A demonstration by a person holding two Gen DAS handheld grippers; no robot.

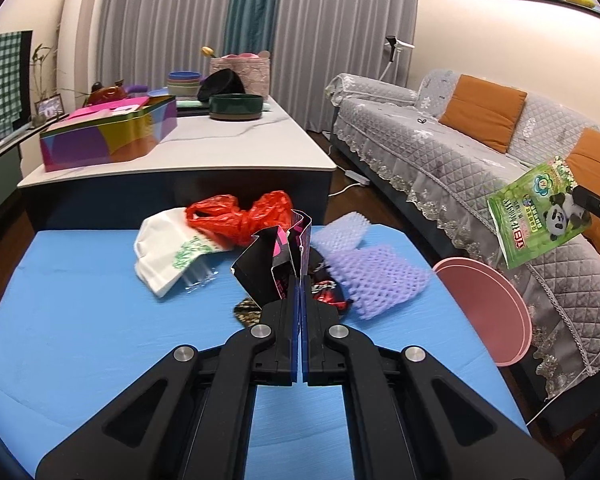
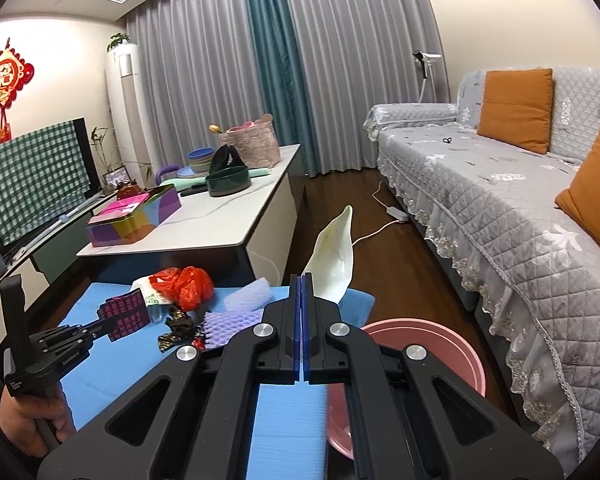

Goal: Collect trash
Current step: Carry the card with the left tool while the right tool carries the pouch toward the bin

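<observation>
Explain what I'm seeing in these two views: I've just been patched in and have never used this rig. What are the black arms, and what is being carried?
There is no robot. A person holds a hand-held gripper in each hand, and each has a fisheye camera looking along its jaws.

The left wrist view shows the left gripper, shut on a black and pink box. The right wrist view shows the right gripper, shut on a green packet, seen there from its pale back.

Below is a blue mat. On it lie a red bag, a white bag, purple foam netting and some dark wrappers. A pink bin stands at the mat's right edge, probably for the trash.
</observation>
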